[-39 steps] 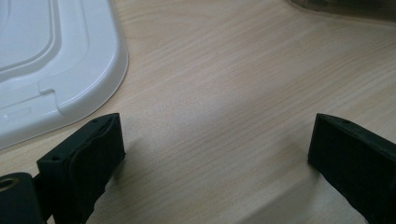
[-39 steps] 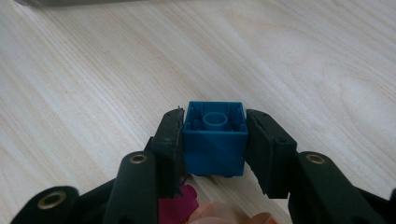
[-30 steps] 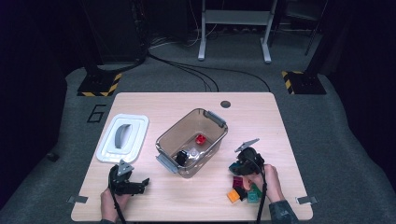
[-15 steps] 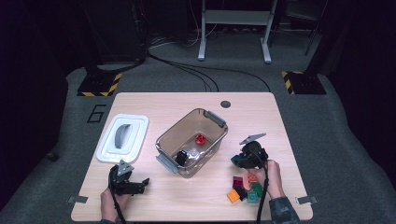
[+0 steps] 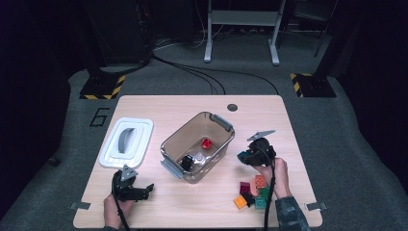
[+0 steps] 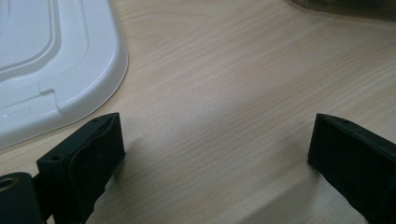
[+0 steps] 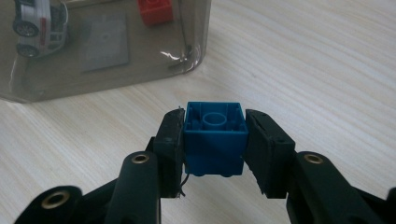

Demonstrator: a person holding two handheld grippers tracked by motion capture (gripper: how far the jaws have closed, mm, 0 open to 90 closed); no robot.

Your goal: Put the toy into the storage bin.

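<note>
— Gripping a blue toy brick (image 7: 215, 137) between both pads, the right claw (image 7: 214, 140) hangs just above the wooden counter (image 5: 269, 120), its jaws closed narrowly on the brick's two sides. Where does that put it on the counter?

— At about 4 o'clock from the clear plastic bin (image 5: 197, 146) in the high view, where the right claw (image 5: 246, 157) sits near the bin's short end, apart from it. The brick is off the surface, hollow underside facing the camera.

— And the pile it sits near?

— A heap of loose bricks (image 5: 252, 191), orange, red and green among them, lies at 6 o'clock from that claw, just beside the person's right hand (image 5: 275, 172).

— What is inside the bin?

— A red brick (image 5: 207, 143) and a small silver toy car (image 7: 39, 25), seen through the wall.

— The other hand?

— The left claw (image 6: 212, 149) rests low over the counter, jaws spread wide with only bare wood between them. A white lid (image 5: 126, 142) lies at 12 o'clock from it in the high view, close to its left jaw.
</note>
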